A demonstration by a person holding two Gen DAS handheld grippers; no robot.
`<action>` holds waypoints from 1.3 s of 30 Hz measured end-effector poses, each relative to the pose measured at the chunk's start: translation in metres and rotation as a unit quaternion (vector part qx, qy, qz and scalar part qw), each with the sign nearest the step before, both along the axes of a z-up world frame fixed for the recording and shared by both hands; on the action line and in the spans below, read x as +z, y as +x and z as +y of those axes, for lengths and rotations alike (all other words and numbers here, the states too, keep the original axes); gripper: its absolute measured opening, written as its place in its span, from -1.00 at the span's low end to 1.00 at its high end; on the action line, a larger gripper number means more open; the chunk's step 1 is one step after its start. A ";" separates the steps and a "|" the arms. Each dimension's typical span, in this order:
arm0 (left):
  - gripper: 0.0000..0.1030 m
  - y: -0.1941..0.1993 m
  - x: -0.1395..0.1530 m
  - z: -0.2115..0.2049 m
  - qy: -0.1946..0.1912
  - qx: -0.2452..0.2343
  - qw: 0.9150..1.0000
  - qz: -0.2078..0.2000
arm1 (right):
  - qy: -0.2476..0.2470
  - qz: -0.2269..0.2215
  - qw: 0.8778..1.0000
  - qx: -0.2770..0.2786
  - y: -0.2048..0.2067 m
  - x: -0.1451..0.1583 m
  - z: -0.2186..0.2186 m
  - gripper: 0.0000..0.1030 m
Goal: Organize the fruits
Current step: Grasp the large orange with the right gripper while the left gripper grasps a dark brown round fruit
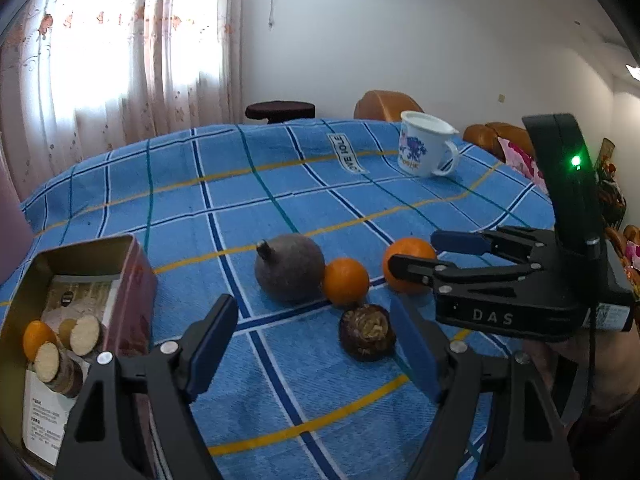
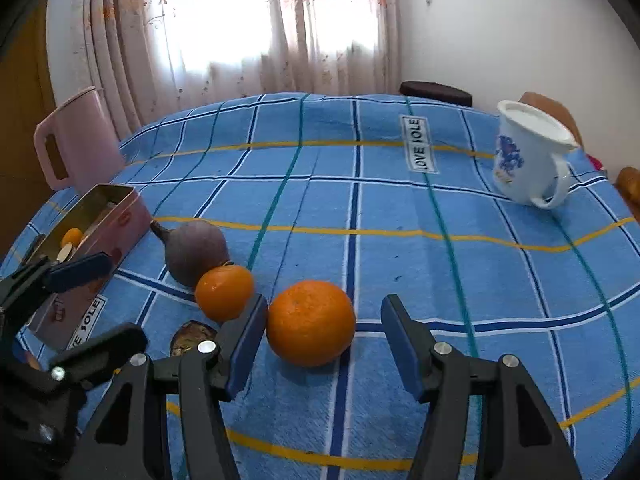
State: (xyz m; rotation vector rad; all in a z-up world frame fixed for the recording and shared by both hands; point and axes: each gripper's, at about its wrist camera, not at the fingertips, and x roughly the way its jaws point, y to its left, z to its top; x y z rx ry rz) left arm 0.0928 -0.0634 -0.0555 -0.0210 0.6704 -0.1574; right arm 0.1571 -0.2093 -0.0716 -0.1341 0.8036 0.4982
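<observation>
On the blue checked cloth lie a grey-purple round fruit (image 1: 290, 268), a small orange (image 1: 346, 282), a larger orange (image 1: 408, 264) and a dark brown fruit (image 1: 366, 332). My left gripper (image 1: 316, 356) stands open and holds nothing; the dark fruit lies just ahead of its right finger. My right gripper (image 2: 324, 340) is open, with the larger orange (image 2: 311, 322) between its fingertips and a gap at the right pad. An open tin box (image 1: 132, 264) at the left holds another small orange (image 1: 36, 338) and pale round slices.
A white mug (image 2: 528, 156) with a blue print stands at the far right of the table. A pink jug (image 2: 76, 140) stands behind the tin box (image 2: 120, 220). Chairs and a dark stool stand beyond the far edge. A hand holds the right gripper (image 1: 414, 252) at the lower right.
</observation>
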 end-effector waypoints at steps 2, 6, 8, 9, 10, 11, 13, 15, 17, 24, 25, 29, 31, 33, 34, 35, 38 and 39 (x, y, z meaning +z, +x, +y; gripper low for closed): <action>0.60 0.002 -0.001 -0.001 0.000 -0.003 1.000 0.004 | 0.001 0.003 1.000 0.005 -0.002 -0.003 0.001 0.17; 0.60 0.002 -0.002 -0.009 0.005 -0.014 1.000 0.008 | -0.002 -0.003 1.000 0.019 -0.007 -0.001 0.005 -0.09; 0.60 0.002 -0.002 -0.014 0.008 -0.020 1.000 0.010 | 0.007 -0.011 1.000 0.012 -0.009 0.002 0.001 -0.10; 0.60 0.002 -0.003 -0.015 0.008 -0.023 1.000 0.011 | 0.017 -0.019 1.000 0.003 -0.011 0.004 -0.004 -0.11; 0.60 0.003 -0.003 -0.017 0.010 -0.025 1.000 0.013 | 0.024 -0.025 0.999 -0.008 -0.012 0.006 -0.009 -0.11; 0.60 0.004 -0.004 -0.019 0.013 -0.028 0.999 0.016 | 0.028 -0.029 0.999 -0.017 -0.012 0.008 -0.012 -0.11; 0.60 0.008 -0.007 -0.024 0.018 -0.037 0.999 0.030 | 0.038 -0.042 0.998 -0.032 -0.015 0.012 -0.019 -0.11; 0.60 0.013 -0.011 -0.029 0.017 -0.048 0.998 0.043 | 0.042 -0.049 0.997 -0.040 -0.017 0.015 -0.022 -0.11; 0.58 0.018 -0.014 -0.033 0.014 -0.057 0.997 0.057 | 0.044 -0.052 0.997 -0.041 -0.018 0.017 -0.023 -0.11; -0.16 0.034 -0.026 -0.032 -0.013 -0.065 0.992 0.107 | 0.051 -0.052 0.997 -0.031 -0.018 0.017 -0.022 -0.10; -0.20 0.033 -0.026 -0.032 -0.013 -0.066 0.992 0.106 | 0.053 -0.053 0.997 -0.032 -0.019 0.017 -0.024 -0.10; -0.20 0.028 -0.022 -0.033 -0.018 -0.072 0.993 0.093 | 0.069 -0.064 0.995 -0.025 -0.024 0.020 -0.027 -0.10; -0.20 0.023 -0.018 -0.031 -0.018 -0.071 0.994 0.081 | 0.073 -0.071 0.995 -0.022 -0.026 0.022 -0.028 -0.11; -0.20 0.018 -0.014 -0.030 -0.017 -0.069 0.995 0.065 | 0.074 -0.076 0.994 -0.021 -0.028 0.023 -0.028 -0.10; -0.20 0.016 -0.011 -0.028 -0.016 -0.065 0.996 0.057 | 0.075 -0.078 0.994 -0.019 -0.029 0.024 -0.028 -0.10; -0.20 0.013 -0.009 -0.027 -0.015 -0.060 0.997 0.046 | 0.076 -0.080 0.994 -0.018 -0.030 0.024 -0.027 -0.10; -0.20 0.008 -0.004 -0.025 -0.012 -0.049 0.998 0.028 | 0.080 -0.089 0.993 -0.015 -0.033 0.027 -0.028 -0.10; -0.20 0.005 -0.002 -0.024 -0.012 -0.046 0.999 0.019 | 0.082 -0.092 0.992 -0.014 -0.034 0.027 -0.028 -0.11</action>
